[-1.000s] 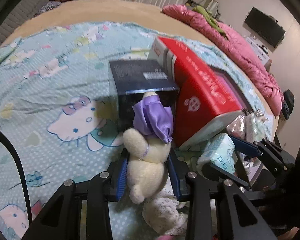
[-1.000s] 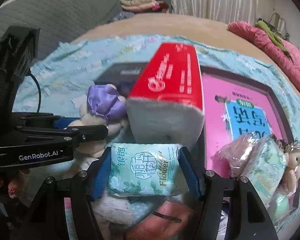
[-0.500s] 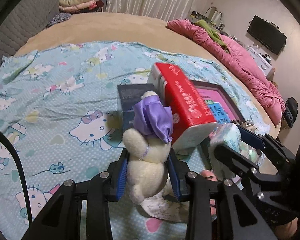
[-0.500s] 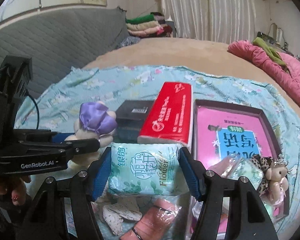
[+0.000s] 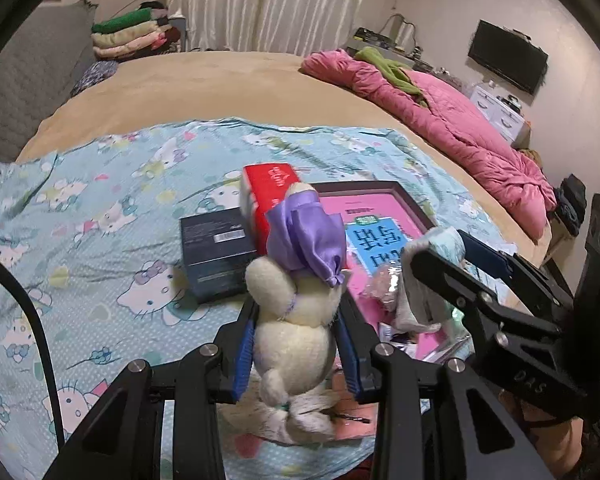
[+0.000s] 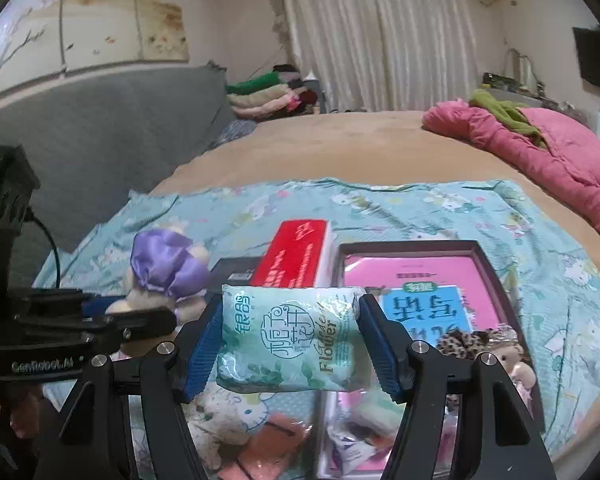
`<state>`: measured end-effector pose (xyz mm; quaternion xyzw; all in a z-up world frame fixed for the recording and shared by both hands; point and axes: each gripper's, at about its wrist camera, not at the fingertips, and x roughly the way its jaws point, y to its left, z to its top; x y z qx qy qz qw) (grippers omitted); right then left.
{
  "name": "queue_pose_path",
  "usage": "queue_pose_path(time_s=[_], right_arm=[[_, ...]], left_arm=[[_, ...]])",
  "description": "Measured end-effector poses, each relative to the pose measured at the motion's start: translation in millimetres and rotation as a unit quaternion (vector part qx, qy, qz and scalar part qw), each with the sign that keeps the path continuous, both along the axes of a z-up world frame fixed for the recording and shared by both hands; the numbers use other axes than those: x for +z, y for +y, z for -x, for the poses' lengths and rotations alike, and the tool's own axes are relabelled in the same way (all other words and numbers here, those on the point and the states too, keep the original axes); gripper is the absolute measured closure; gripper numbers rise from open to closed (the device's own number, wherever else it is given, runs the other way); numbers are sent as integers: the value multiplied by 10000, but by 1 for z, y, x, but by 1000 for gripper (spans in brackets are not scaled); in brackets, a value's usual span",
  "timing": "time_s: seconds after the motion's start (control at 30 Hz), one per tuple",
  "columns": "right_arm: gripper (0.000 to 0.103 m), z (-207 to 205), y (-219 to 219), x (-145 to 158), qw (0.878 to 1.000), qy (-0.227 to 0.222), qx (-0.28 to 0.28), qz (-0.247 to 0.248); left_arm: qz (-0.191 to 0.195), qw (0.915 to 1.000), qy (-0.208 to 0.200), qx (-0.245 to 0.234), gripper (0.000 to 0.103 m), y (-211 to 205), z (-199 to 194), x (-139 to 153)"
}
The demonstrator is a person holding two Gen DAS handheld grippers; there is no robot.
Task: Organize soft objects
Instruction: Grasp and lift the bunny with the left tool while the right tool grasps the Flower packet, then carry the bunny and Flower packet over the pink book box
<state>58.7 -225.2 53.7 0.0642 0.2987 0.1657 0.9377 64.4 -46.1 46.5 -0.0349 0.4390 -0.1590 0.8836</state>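
A cream plush toy point(image 5: 296, 328) with a purple satin cap hangs upright above the bed, and my left gripper point(image 5: 296, 344) is shut on its body. From the right wrist view the same plush toy point(image 6: 166, 276) shows at the left, inside the left gripper point(image 6: 100, 320). My right gripper point(image 6: 294, 344) is shut on a pale green tissue pack point(image 6: 292, 338) printed with "Flower", held level above the bedding. In the left wrist view the right gripper point(image 5: 460, 264) sits at the right with the tissue pack point(image 5: 440, 244) end-on between its jaws.
Below on the blue cartoon-print sheet point(image 5: 100, 208) lie a red tissue box point(image 6: 296, 252), a dark box point(image 5: 216, 256) and a dark tray point(image 6: 500, 280) holding a pink book. A small doll point(image 6: 512, 356), socks and packets lie near the front edge. A pink quilt point(image 5: 452, 124) runs along the right.
Both grippers have risen with their loads; the boxes and tray now look smaller and lower in both views, and more of the room shows.
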Motion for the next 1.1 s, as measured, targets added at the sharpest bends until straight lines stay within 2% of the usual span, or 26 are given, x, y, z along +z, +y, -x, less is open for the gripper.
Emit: queue_pose_path(time_s=[0.77, 1.1], right_arm=[[35, 4, -86, 11, 9939, -200, -889, -619], [35, 4, -130, 4, 9870, -125, -1390, -803]], left_arm=[[-267, 9979, -192, -562, 66, -82, -1, 28], [-479, 9945, -214, -902, 66, -119, -3, 25]])
